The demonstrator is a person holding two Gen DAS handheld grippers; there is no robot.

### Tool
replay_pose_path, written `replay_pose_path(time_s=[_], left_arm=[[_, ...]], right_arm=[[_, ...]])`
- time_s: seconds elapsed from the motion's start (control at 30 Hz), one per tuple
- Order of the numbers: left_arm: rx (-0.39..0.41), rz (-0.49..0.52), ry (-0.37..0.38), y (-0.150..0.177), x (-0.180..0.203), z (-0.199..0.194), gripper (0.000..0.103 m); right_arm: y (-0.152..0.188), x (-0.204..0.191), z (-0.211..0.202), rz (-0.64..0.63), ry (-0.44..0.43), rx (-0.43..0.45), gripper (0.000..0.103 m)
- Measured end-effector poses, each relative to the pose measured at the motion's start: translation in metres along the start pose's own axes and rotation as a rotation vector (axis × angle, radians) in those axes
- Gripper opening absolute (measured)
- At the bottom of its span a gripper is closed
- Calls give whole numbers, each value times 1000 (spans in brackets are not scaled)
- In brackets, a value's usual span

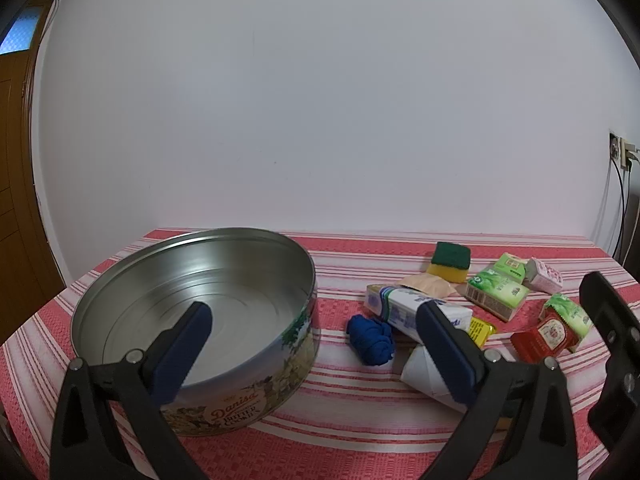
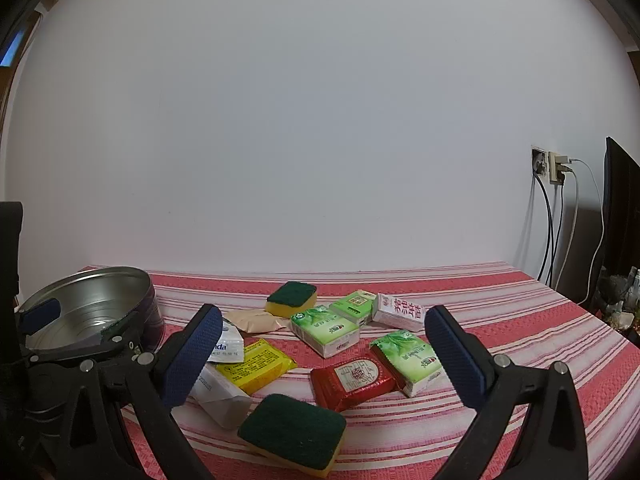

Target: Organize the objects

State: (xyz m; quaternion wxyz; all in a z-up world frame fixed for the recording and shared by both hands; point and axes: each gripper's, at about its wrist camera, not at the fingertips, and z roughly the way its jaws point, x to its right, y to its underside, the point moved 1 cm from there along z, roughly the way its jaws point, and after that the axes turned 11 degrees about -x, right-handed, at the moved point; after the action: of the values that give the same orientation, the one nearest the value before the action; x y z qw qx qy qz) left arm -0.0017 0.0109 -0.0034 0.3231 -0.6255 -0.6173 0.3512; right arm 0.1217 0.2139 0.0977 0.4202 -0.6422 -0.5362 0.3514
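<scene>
Both grippers are held low over the striped tablecloth [image 2: 500,300], jaws spread wide and empty. The left gripper [image 1: 316,344] is poised at the open cookie tin [image 1: 192,320]; the right gripper [image 2: 324,356] is levelled at scattered packets and a sponge [image 2: 294,432].

This looks like a room in a home. A table under a red-and-white striped cloth [image 2: 500,300] stands against a plain white wall [image 2: 320,120]. At nine o'clock in the left wrist view there is a brown wooden door [image 1: 16,200]. At three o'clock in the right wrist view, wall sockets [image 2: 550,166] carry plugged chargers and hanging cables. Household goods lie about: a Danisa butter cookie tin [image 1: 224,400], dish sponges [image 2: 294,432] and tissue packs [image 2: 324,330].
</scene>
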Motion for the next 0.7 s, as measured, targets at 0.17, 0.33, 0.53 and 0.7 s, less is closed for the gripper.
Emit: replay_pose_path(time_s=[0.17, 0.33, 0.53, 0.7], left_arm=[[0, -1, 1, 0, -1, 0, 103], [-11, -4, 1, 0, -1, 2, 103], [-20, 1, 5, 0, -1, 4, 103], [-32, 3, 4, -1, -1, 5, 103]], right_arm=[[-1, 1, 1, 1, -4, -9, 103], [-2, 4, 6, 16, -8, -36, 103], [-2, 7, 8, 6, -1, -53, 103], [0, 11, 7, -5, 5, -69, 103]])
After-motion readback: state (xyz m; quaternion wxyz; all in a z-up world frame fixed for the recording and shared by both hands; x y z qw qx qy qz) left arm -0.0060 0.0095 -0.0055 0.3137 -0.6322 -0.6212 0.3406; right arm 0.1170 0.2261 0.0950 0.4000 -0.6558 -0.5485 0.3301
